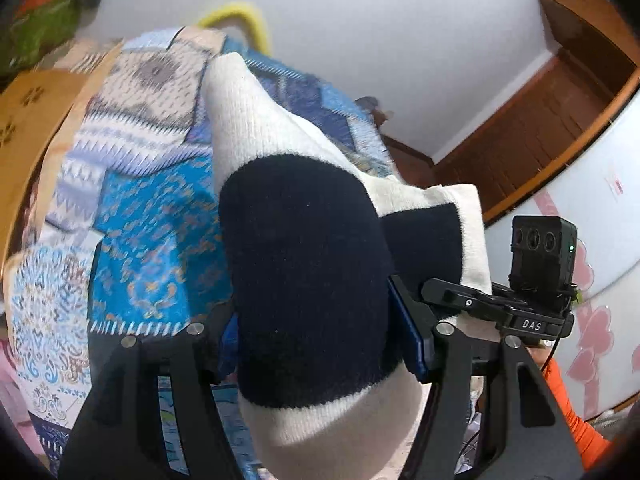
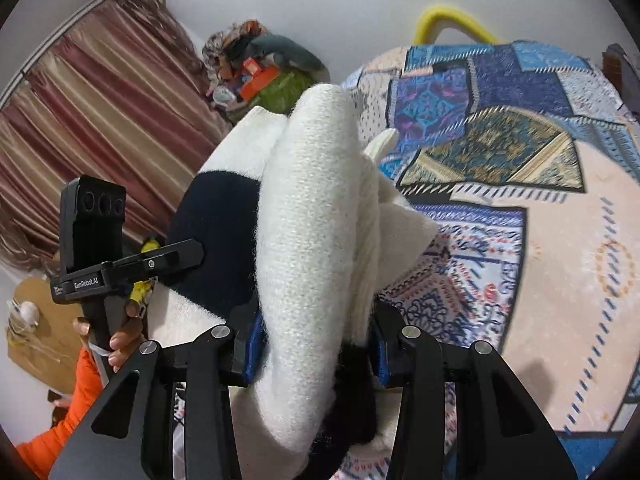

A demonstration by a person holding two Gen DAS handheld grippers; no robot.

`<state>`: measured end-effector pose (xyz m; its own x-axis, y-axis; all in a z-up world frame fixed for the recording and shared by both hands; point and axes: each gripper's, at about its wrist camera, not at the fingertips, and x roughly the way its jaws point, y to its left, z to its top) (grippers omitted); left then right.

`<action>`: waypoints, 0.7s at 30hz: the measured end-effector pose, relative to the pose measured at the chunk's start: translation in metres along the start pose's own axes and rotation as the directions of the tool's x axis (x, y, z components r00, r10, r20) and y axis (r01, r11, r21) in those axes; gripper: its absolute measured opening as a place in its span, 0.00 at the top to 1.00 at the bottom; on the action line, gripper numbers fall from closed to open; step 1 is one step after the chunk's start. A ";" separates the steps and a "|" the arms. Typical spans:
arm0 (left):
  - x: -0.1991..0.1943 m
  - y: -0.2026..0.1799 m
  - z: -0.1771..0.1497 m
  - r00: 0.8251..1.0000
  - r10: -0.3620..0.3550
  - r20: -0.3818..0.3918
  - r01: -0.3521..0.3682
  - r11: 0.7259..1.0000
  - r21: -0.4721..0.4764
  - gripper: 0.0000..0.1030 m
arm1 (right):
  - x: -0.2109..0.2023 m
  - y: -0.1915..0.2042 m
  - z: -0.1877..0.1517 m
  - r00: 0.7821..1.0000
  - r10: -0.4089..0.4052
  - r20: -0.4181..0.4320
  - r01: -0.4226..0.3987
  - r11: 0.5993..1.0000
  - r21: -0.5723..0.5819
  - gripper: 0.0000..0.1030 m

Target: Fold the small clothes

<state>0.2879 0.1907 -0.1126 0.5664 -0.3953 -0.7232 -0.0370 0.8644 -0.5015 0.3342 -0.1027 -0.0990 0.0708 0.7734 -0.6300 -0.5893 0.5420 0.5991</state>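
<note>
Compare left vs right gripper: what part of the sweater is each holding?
The left gripper pinches a navy band of the sweater; the right gripper pinches a white knit fold. The bunch between the left fingers fills the gap; the right's hangs past its fingers. Both are shut on the same sweater, lifted above the patchwork blanket.

Your forward path is blocked in both views by the white and navy knit garment (image 1: 304, 280), which fills the gap between each gripper's fingers and rises up the middle. In the left wrist view the patchwork blanket (image 1: 152, 208) lies open to the left of the garment, while the other gripper (image 1: 452, 300) stands close on the right against the cloth. In the right wrist view the blanket (image 2: 540, 240) is bare to the right and far side. On the left, the left gripper (image 2: 192, 256) touches the garment, and the striped curtain (image 2: 92, 128) hangs beyond.
</note>
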 end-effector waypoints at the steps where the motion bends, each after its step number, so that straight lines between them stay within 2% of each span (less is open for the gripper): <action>1: 0.006 0.010 -0.002 1.000 0.006 -0.014 -0.006 1.000 -0.014 0.38 | 0.010 -0.002 0.001 1.000 -0.005 -0.017 0.005 1.000 0.005 0.62; 5: 0.038 0.051 -0.012 0.996 0.041 -0.078 -0.047 0.996 -0.075 0.38 | 0.051 -0.018 0.000 0.996 -0.036 -0.086 0.039 0.999 0.029 0.62; 7: 0.053 0.072 -0.014 0.994 0.059 -0.094 -0.070 0.991 -0.110 0.38 | 0.064 -0.031 0.001 0.995 -0.051 -0.090 0.056 0.997 0.055 0.62; 9: 0.063 0.093 -0.016 0.995 0.024 -0.101 -0.041 0.984 -0.173 0.37 | 0.070 -0.050 0.003 0.996 -0.018 -0.082 0.027 0.993 0.119 0.61; 11: 0.069 0.106 -0.018 0.995 -0.023 -0.100 0.001 0.977 -0.212 0.36 | 0.072 -0.058 0.004 0.996 -0.009 -0.088 0.020 0.992 0.123 0.59; 13: 0.068 0.103 -0.020 0.995 -0.014 -0.100 -0.005 0.982 -0.188 0.34 | 0.070 -0.053 0.003 0.994 -0.036 -0.099 0.042 0.997 0.068 0.55; 16: 0.059 0.089 -0.022 0.995 0.052 -0.090 -0.063 0.991 -0.117 0.33 | 0.059 -0.044 0.001 0.992 -0.072 -0.101 0.074 0.997 0.016 0.49; 18: 0.051 0.081 -0.023 0.991 0.117 -0.071 -0.123 0.990 -0.076 0.33 | 0.048 -0.036 0.000 0.991 -0.110 -0.082 0.110 0.994 -0.013 0.49; 21: 0.029 0.062 -0.025 0.973 0.230 -0.006 -0.230 0.973 0.008 0.34 | 0.022 -0.020 -0.003 0.985 -0.174 -0.017 0.173 0.983 -0.068 0.49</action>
<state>0.2813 0.2247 -0.1763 0.5380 -0.1881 -0.8217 -0.1593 0.9346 -0.3182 0.3452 -0.0977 -0.1266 0.1587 0.6613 -0.7332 -0.6217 0.6438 0.4461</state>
